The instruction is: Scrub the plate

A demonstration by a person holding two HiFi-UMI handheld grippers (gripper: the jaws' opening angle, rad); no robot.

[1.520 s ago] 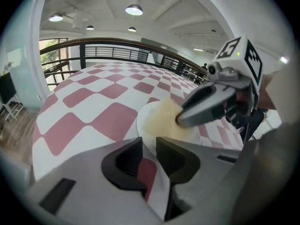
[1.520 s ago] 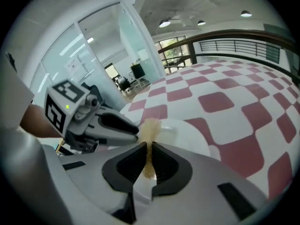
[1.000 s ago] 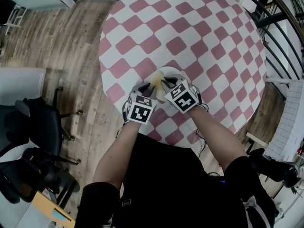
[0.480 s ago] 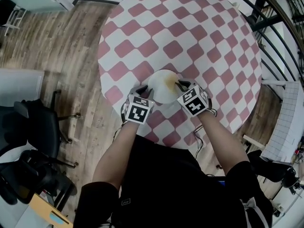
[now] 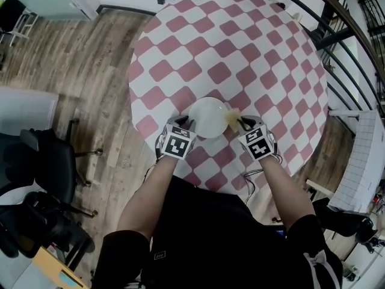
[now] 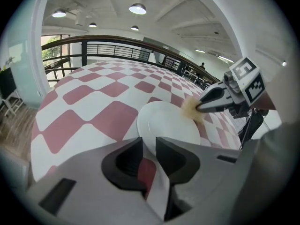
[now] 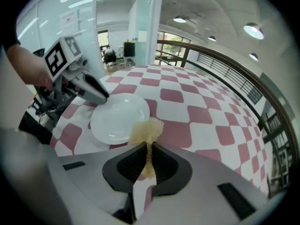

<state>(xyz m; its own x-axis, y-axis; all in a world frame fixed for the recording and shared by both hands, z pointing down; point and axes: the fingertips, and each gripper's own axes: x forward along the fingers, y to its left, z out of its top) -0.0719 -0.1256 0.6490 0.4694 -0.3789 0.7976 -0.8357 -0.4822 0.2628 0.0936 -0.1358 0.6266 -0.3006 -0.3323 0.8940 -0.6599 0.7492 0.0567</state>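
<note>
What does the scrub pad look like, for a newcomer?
On the round pink-and-white checked table, find the white plate near the person's edge. The pad sits at its right rim, pinched in the right hand-held gripper: the only tan, fuzzy thing there.

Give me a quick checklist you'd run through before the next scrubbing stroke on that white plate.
1. Plate held steady: ok. The left gripper has its jaws closed on the near rim of the plate.
2. Scrubber secured: ok. The right gripper is shut on the yellowish sponge.
3. Sponge at the plate: ok. It sits at the plate's right rim.
4. Sponge pressing on the surface: cannot tell.
5. Plate supported: ok. It lies on the checked table.
6. Stroke path free: ok. Nothing else lies on the plate.
</note>
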